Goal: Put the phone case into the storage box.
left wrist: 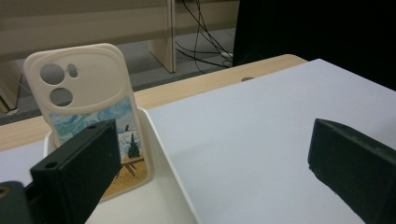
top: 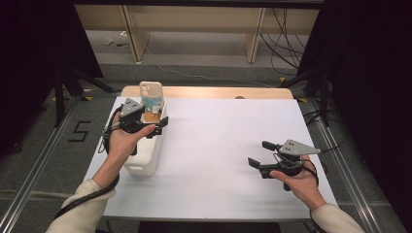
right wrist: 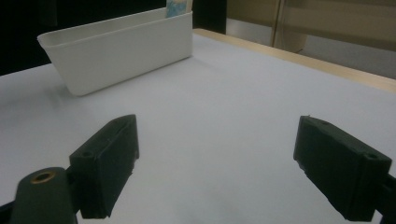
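We count one phone case (left wrist: 88, 107), standing in one white bin (top: 148, 160) at the desk's (top: 218, 145) far left. We count two tools: the left tool (top: 156, 125) and the right tool (top: 260, 153).

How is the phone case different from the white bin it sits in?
The phone case stands upright, leaning at the far end; the white bin lies long and low on the table. The phone case has a painted picture and round camera holes; the white bin is plain all over. The phone case is thin and flat; the white bin is a hollow tub. Both look pale cream-white.
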